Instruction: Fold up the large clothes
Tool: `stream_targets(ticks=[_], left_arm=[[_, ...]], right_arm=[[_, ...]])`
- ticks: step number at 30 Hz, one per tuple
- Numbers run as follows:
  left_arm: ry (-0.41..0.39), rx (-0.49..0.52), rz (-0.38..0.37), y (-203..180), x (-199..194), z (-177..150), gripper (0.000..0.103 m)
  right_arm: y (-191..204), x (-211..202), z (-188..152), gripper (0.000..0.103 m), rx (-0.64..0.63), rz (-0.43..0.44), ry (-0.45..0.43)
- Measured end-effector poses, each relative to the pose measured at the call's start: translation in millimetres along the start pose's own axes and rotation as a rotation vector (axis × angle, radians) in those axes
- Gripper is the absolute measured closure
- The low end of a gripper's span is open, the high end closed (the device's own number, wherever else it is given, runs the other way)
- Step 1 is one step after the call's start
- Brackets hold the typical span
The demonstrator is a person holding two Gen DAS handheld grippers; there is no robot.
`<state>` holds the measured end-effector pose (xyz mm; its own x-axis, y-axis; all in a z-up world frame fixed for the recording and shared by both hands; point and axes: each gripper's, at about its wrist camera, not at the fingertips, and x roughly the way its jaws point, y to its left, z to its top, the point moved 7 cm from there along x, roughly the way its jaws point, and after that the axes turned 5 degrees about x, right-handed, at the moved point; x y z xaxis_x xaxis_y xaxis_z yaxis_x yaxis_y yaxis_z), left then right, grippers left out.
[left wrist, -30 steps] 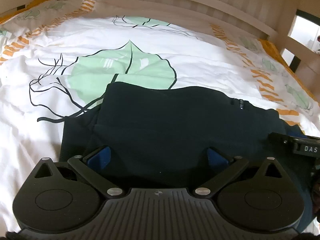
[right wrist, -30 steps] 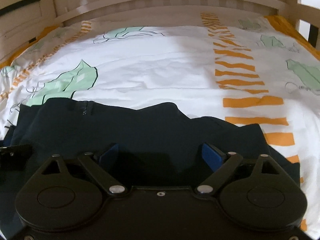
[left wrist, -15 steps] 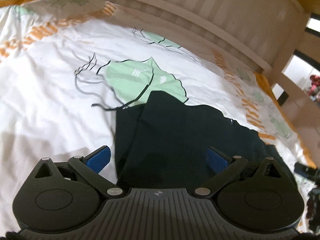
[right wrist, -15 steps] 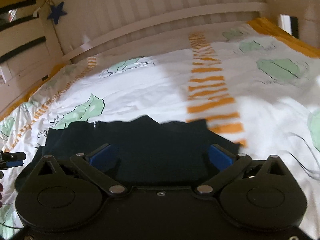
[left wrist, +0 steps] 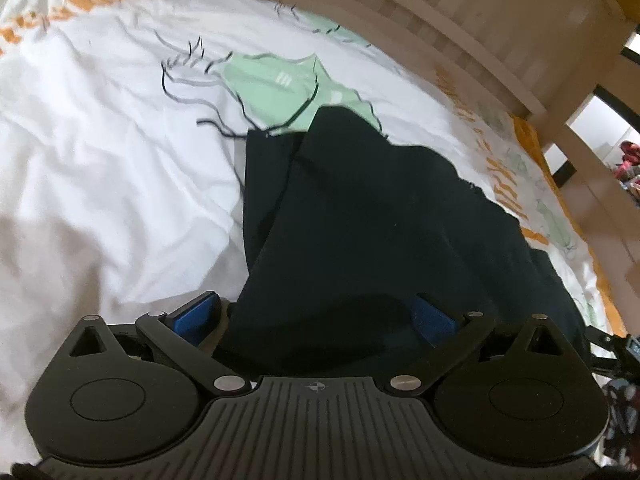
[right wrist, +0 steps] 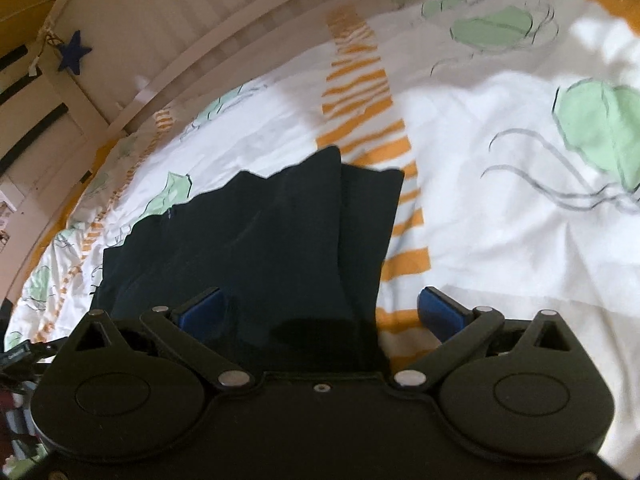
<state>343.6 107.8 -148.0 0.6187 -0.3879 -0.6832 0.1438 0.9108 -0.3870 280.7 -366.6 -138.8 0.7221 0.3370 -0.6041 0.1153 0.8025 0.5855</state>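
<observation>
A dark navy garment [left wrist: 360,216] lies folded in layers on a white bedspread [left wrist: 100,160] printed with green leaves. My left gripper [left wrist: 316,316] is open, its blue fingers wide apart over the garment's near left end. In the right wrist view the same garment [right wrist: 272,240] shows with its right edge folded in layers. My right gripper [right wrist: 320,312] is open over the garment's near right end, its right finger above the bedspread [right wrist: 500,200].
A slatted wooden bed rail [left wrist: 460,12] runs along the far side, also in the right wrist view [right wrist: 200,40]. A blue star [right wrist: 74,56] hangs on the rail. The other gripper's tip [left wrist: 616,348] shows at the right edge.
Both grippers have swung outward: the left view turned left, the right view turned right. The garment's ends now sit between the open fingers. The garment has not visibly moved.
</observation>
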Motion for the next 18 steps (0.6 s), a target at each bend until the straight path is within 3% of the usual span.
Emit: stream_targets(ticks=[6, 11, 18], left_arm=[[0.001, -0.009, -0.036, -2, 19, 9, 0.000], [0.001, 0.002, -0.071, -8, 33, 19, 0.000], [-0.008, 0.005, -0.112, -13, 45, 30, 0.000]], right_arm=[[2, 12, -2, 0.000, 0.022, 0.095, 0.017], [9, 23, -4, 0.000, -0.050, 0.124, 0.014], [11, 31, 3, 0.000, -0.052, 0.177, 0.007]])
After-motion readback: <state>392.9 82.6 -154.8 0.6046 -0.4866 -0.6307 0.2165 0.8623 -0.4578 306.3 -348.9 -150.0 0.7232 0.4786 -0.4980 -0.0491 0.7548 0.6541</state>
